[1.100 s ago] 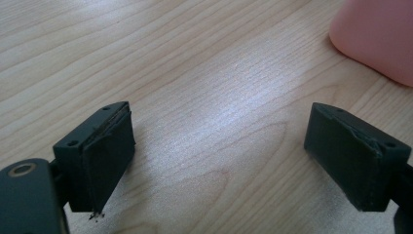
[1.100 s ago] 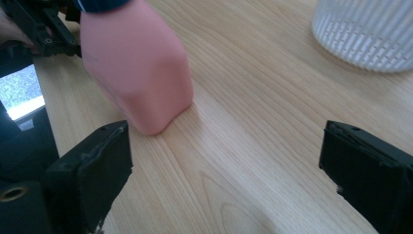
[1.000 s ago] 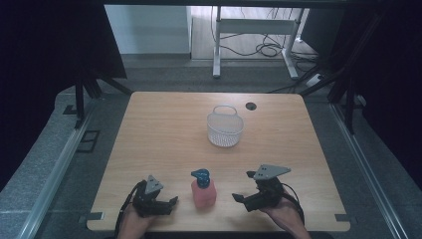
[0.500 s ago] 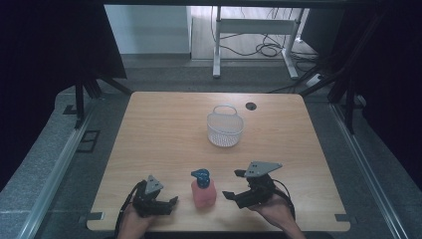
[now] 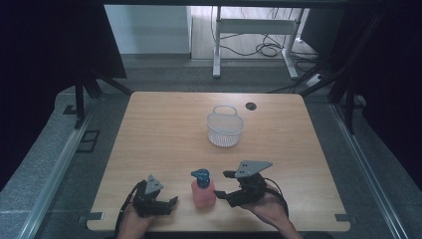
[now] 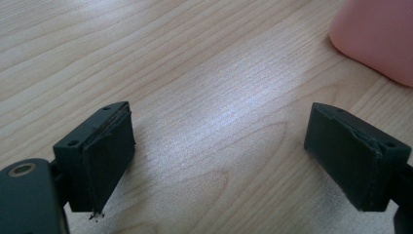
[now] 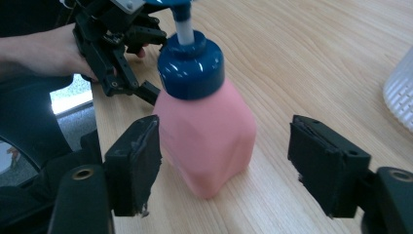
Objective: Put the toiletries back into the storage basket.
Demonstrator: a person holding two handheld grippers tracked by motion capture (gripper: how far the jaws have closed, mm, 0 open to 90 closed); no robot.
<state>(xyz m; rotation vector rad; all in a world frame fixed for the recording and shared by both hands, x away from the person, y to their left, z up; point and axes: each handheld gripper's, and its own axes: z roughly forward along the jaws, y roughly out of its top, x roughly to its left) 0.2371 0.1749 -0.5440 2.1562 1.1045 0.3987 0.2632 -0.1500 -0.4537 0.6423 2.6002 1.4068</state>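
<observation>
Closing in on the pink pump bottle (image 5: 203, 193), your right gripper (image 5: 222, 184) has slid across the worktop (image 5: 164, 134) toward it since a second ago, and its fingers (image 7: 134, 163) have just been narrowing. In the right gripper view they now stand about half open with the bottle's body between them: one pad sits just beside its side, the other is still apart from it, so nothing is gripped yet. The bottle stands upright near the front edge of the worktop, between your two hands, its blue pump cap (image 7: 191, 68) on top. Your left gripper (image 5: 166, 205) rests just beside it with fingers (image 6: 101, 153) wide open and empty, unmoved. Judging by this, the grasp is nearly set; the white basket (image 5: 225, 128) farther back looks like the likely destination.
</observation>
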